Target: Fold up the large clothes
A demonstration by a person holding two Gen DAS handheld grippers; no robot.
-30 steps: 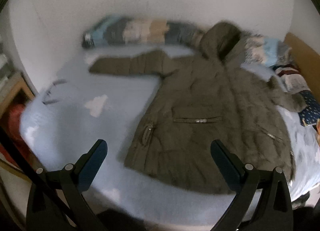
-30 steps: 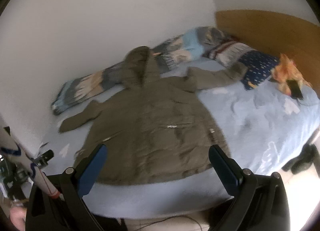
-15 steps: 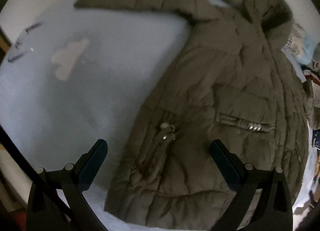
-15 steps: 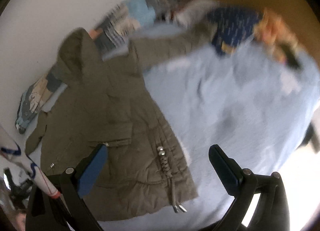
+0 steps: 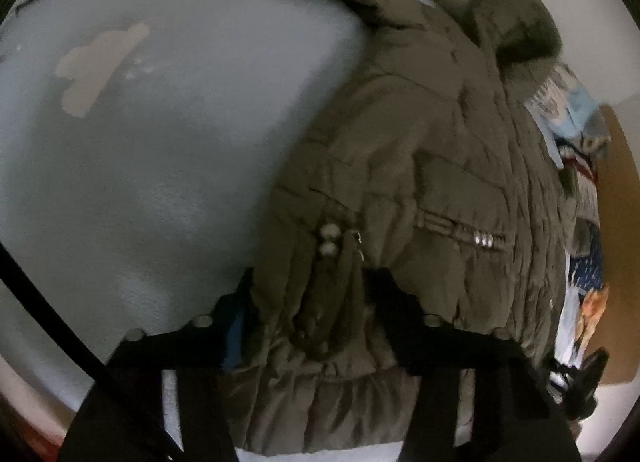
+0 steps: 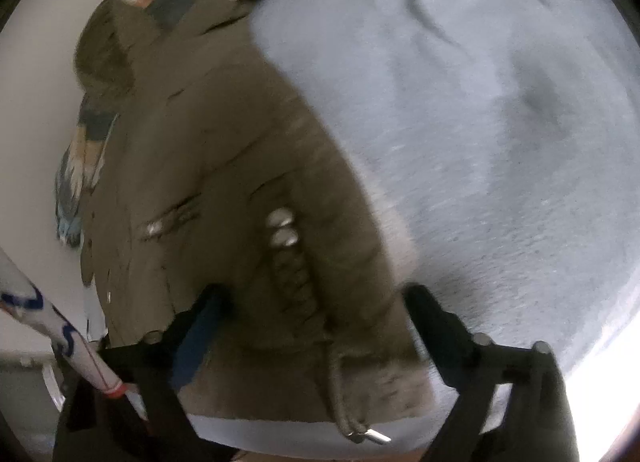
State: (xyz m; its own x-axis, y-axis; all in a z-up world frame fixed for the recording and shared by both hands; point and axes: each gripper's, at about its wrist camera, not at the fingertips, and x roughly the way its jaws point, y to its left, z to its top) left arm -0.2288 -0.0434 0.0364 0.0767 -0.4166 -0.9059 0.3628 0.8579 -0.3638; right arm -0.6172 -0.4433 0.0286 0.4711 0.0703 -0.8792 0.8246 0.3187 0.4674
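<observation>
The room is sitting dim, both views blurring softly. Daylight is glaring white at the lower right edge of the right wrist view. The fisheye is bending the bed [image 6: 500,122] outward, and black corners are ringing each picture.

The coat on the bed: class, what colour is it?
The coat is olive-brown, shown best in the left wrist view, against the pale blue bed sheet.

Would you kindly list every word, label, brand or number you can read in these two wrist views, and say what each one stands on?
No text can be read in either view.
Blue marks on the white pole: blurred, not legible as letters.
Patterned bedding by the wall: print only, no words made out.
Olive hooded coat: no label or brand showing.
</observation>
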